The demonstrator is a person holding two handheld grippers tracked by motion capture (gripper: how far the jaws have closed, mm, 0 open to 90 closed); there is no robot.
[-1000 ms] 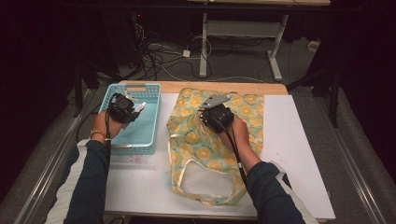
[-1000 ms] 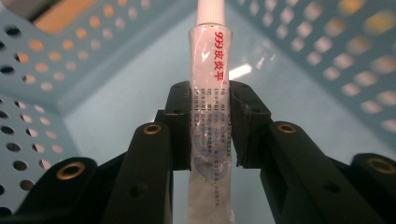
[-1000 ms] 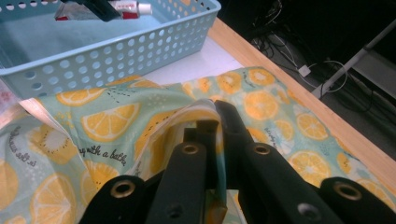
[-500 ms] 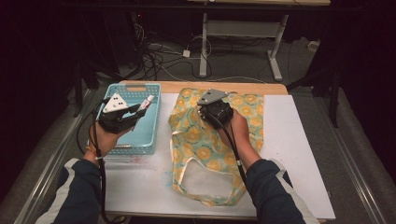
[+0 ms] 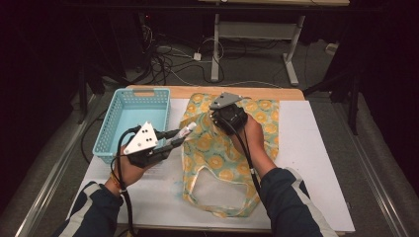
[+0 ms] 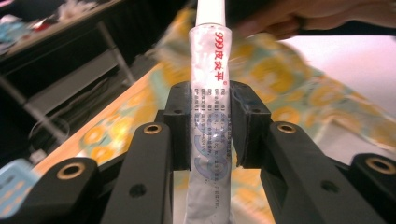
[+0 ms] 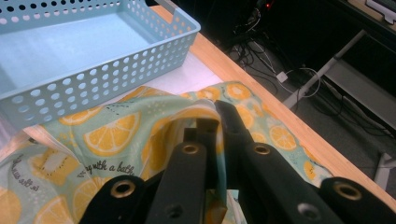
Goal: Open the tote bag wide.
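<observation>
Tube: a white ointment tube [image 6: 208, 121] with red print is clamped across its middle in my left tongs [image 6: 210, 126], capped end pointing away toward the bag.
Left tongs: part closed, both pads pressing the tube's sides; in the high view they [image 5: 170, 143] hang above the bench between basket and bag, held roughly level so the tube can go in nose first, by my judgement.
Right tongs: closed tight [image 7: 215, 122] on a fold of fabric at the bag's rim, far side of the bag; in the high view they [image 5: 217, 118] sit over the bag's far left part. I read this grip as holding the mouth up so there is a gap to feed into.
Bag: the lemon-print tote [image 5: 232, 153] lies flat on the white bench [image 5: 316, 163], handles toward me.
Basket: the blue perforated basket [image 5: 129, 118] stands at the left, just beside the bag, showing a bare floor.
Step in hand: carrying the tube across to the lifted opening.
Risk: the mouth looks narrow, so the tube could catch on the fabric.
</observation>
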